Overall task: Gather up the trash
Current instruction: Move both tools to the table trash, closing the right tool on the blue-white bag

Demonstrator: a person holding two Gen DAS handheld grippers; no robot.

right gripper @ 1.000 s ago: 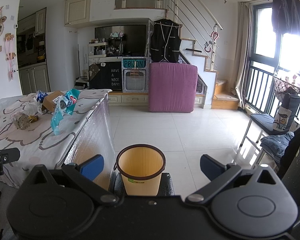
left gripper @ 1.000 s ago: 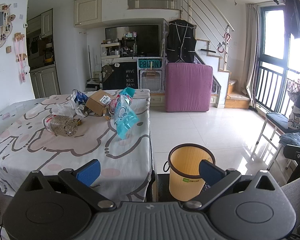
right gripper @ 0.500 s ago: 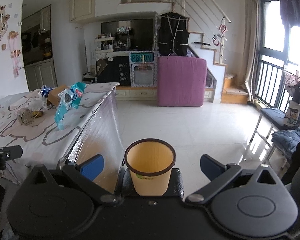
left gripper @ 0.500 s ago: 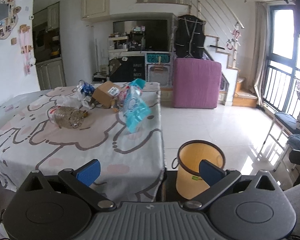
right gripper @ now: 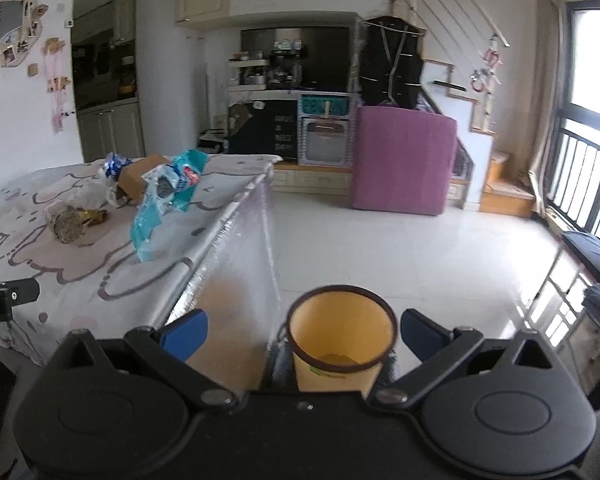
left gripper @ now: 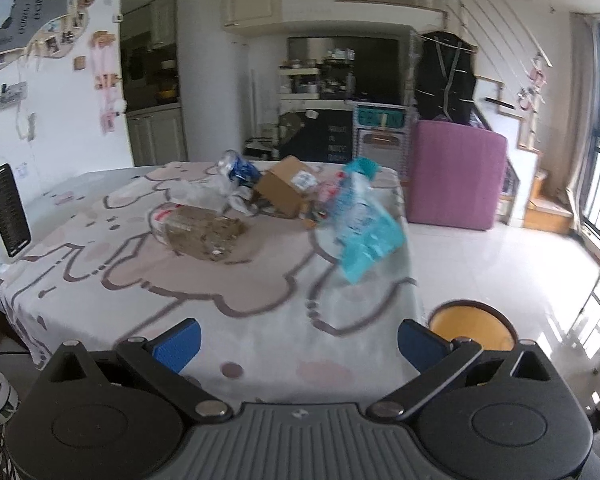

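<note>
Trash lies on the table (left gripper: 140,280): a clear plastic bottle (left gripper: 200,232), a crumpled white bag (left gripper: 204,196), a blue can (left gripper: 236,166), a cardboard box (left gripper: 288,192) and a teal plastic bag (left gripper: 364,232). A yellow bin (left gripper: 472,324) stands on the floor off the table's right corner. My left gripper (left gripper: 298,346) is open and empty above the table's near edge. My right gripper (right gripper: 304,332) is open and empty just above the yellow bin (right gripper: 340,336). The teal bag (right gripper: 160,204) and the bottle (right gripper: 66,220) show at the left in the right wrist view.
A white heater (left gripper: 2,212) stands at the table's left end. A purple mattress (left gripper: 456,176) leans by the stairs behind. A chair with clothes (right gripper: 596,264) is at the right by the window. The tiled floor (right gripper: 400,248) stretches beyond the bin.
My left gripper has moved left and forward over the table, so the trash looks nearer and the bin slid to the right. My right gripper came closer to the bin.
</note>
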